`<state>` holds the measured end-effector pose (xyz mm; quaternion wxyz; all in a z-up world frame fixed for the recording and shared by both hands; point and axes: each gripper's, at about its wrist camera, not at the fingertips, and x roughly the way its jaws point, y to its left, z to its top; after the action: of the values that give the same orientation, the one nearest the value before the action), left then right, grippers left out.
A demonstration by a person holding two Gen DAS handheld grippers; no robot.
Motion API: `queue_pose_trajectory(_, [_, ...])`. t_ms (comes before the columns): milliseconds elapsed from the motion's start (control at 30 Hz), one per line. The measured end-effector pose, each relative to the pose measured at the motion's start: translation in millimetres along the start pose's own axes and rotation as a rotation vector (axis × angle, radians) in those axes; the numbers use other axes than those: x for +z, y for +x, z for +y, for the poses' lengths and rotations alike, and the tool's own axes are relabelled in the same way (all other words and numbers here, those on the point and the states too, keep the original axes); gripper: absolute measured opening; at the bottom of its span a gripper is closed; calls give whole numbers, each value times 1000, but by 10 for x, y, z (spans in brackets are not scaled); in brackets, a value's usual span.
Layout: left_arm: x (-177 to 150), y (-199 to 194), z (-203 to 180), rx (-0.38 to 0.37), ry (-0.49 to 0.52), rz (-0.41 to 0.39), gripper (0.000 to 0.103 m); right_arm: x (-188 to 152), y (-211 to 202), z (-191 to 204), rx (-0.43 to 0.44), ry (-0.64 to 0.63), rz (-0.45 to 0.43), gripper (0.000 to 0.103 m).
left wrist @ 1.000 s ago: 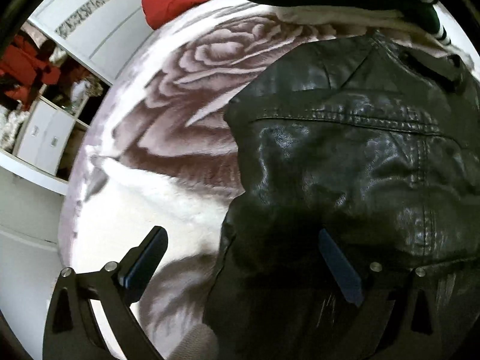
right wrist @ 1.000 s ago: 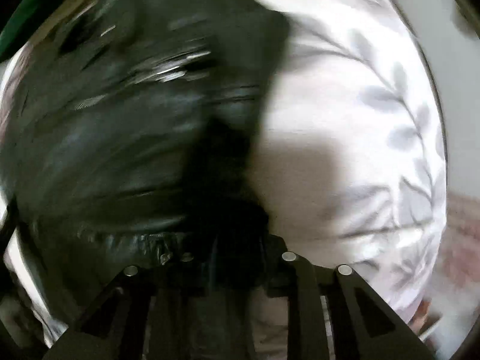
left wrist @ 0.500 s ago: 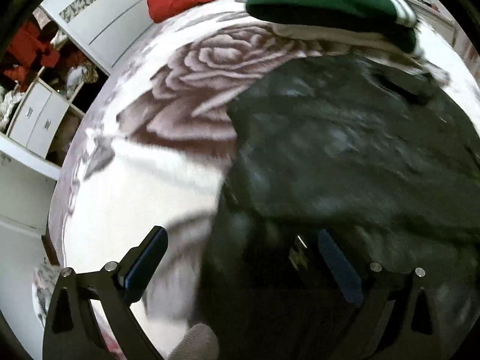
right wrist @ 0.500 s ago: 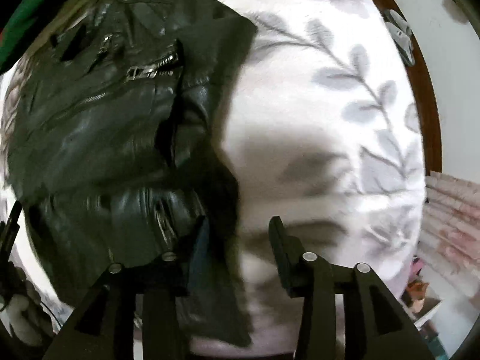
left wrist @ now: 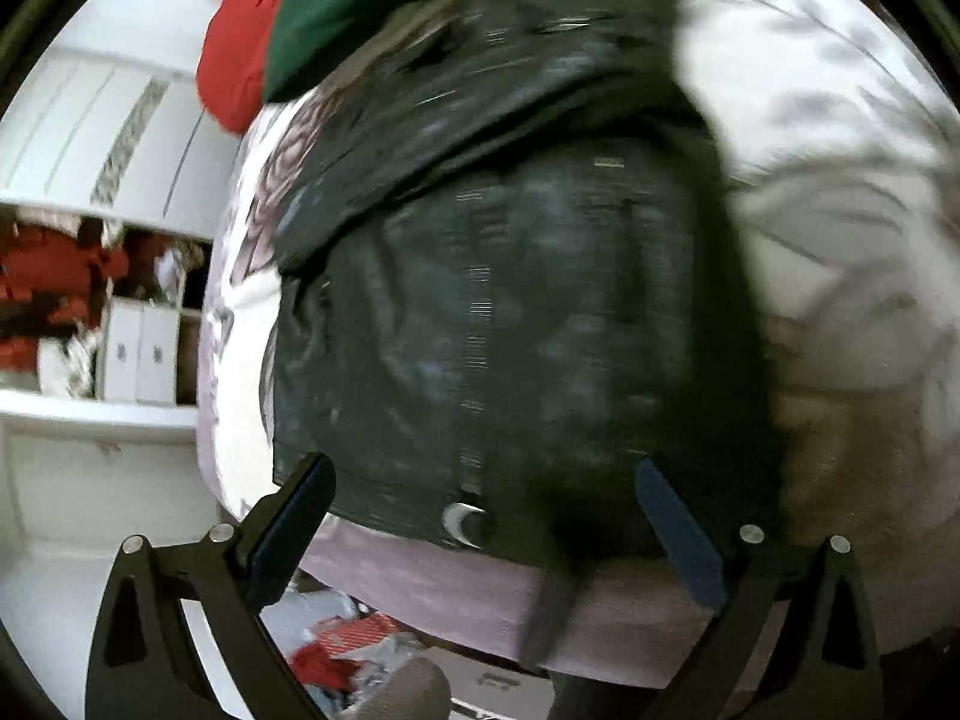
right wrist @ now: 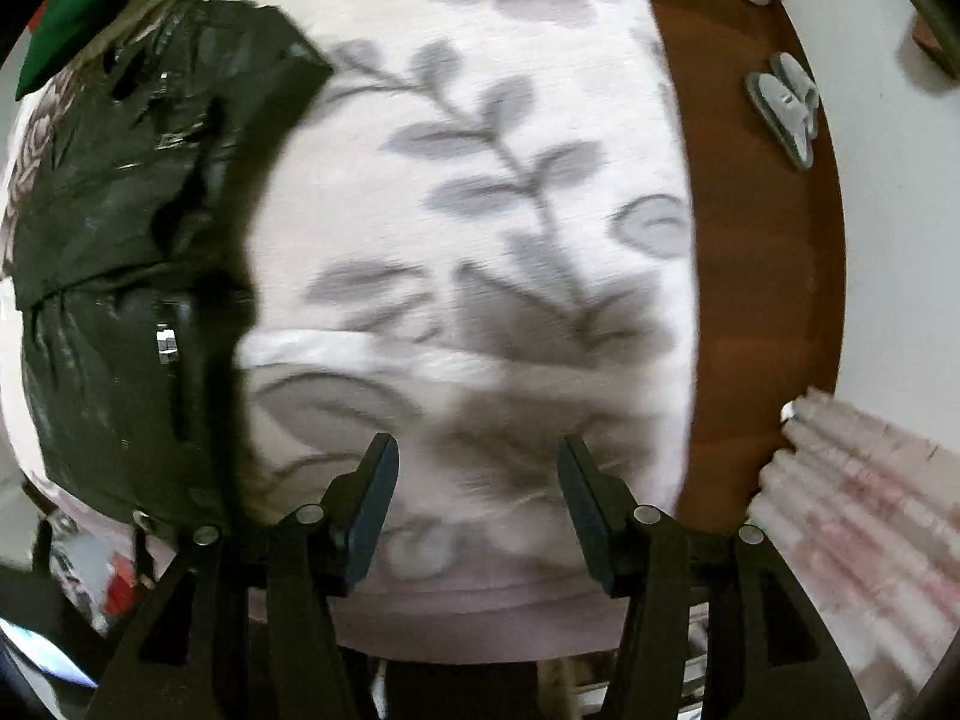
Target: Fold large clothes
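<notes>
The black leather jacket (left wrist: 510,300) lies folded near the bed's (right wrist: 480,192) front edge. The left gripper (left wrist: 486,516) and right gripper (right wrist: 474,492) both gape wide, empty. Next likely regrasps the hem for 1 more fold.

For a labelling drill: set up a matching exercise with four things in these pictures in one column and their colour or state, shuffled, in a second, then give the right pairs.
Things:
1. leather jacket
2. folded garment with white stripes
3. right gripper
4. bed blanket

Colour or state:
A. green
B. pale, with grey leaf print
C. black, lying on the bed
D. jaws apart, holding nothing

Pairs: 1-C, 2-A, 3-D, 4-B
</notes>
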<state>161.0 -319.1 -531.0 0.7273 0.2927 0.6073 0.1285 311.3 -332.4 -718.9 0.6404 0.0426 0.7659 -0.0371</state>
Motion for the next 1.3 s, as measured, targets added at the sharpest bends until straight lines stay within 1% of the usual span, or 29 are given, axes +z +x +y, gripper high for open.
queue_pose_trajectory(67, [-4,-24,-275,24,27,3,103,50,-5,-165,4,-12,1,57])
queue_pose_trajectory(100, [-2,-9,-408,21,35,18,103,84,-20,-250,0,-24,-7,57])
queue_pose_trajectory(200, [10,53,-625,19,27,48,103,165,-21,-371,-23,-40,-18,57])
queue_pose_trajectory(267, [44,132,-735,28,28,74,103,265,-16,-478,-14,-35,-15,57])
queue_pose_trajectory(400, [150,309,-755,49,-14,109,103,438,30,-512,-20,-37,-28,57])
queue_pose_trajectory(500, [181,346,-717,80,-45,96,101,545,59,-497,-4,-33,-33,57])
queue_pose_trajectory(533, [194,364,-694,102,-48,90,99,579,69,-482,0,-35,-34,57])
queue_pose_trajectory(567, [205,380,-676,131,-39,74,82,625,80,-460,13,-37,-38,57])
queue_pose_trajectory(600, [215,404,-655,141,-26,67,69,662,93,-440,35,-40,-43,57])
queue_pose_trajectory(633, [219,445,-618,135,-28,79,41,724,109,-411,87,-43,-49,57])
queue_pose_trajectory(667, [221,472,-563,107,-47,90,26,778,120,-386,150,-42,-55,57])
queue_pose_trajectory(700, [222,467,-509,84,-66,91,20,856,141,-363,244,-33,-59,57])
queue_pose_trajectory(733, [224,439,-491,74,-73,88,13,953,171,-331,361,-24,-59,57])
queue_pose_trajectory(767, [225,400,-450,60,-86,84,11,1080,216,-275,483,-26,-55,57])
queue_pose_trajectory(800, [225,350,-410,47,-101,79,10,1193,256,-214,565,-32,-53,57])
queue_pose_trajectory(867, [234,266,-325,18,-131,69,9,1392,374,-79,677,-42,-23,58])
queue_pose_trajectory(900, [237,227,-269,8,-145,63,9,1529,491,25,744,-38,9,59])
queue_pose_trajectory(967, [248,175,-184,-7,-168,56,8,1715,700,166,827,-12,58,59])
queue_pose_trajectory(1000, [251,157,-150,-13,-176,53,8,1823,855,265,883,10,92,59])
queue_pose_trajectory(1100, [222,136,26,-32,-199,43,8,1938,1122,469,961,62,144,59])
queue_pose_trajectory(1133, [237,110,52,-37,-200,40,8,1925,1174,529,982,94,145,54])
queue_pose_trajectory(1167, [236,92,121,-43,-208,34,8,1920,1180,565,1018,131,123,45])
queue_pose_trajectory(1200, [235,66,197,-55,-216,28,8,1896,1164,593,1022,154,110,30])
queue_pose_trajectory(1233, [238,49,266,-63,-221,23,8,1876,1103,625,1014,177,95,22])
queue_pose_trajectory(1267, [230,25,369,-77,-235,16,8,1857,1023,657,1004,183,80,19])
queue_pose_trajectory(1300, [219,10,478,-95,-254,10,8,1833,857,718,973,171,58,17])
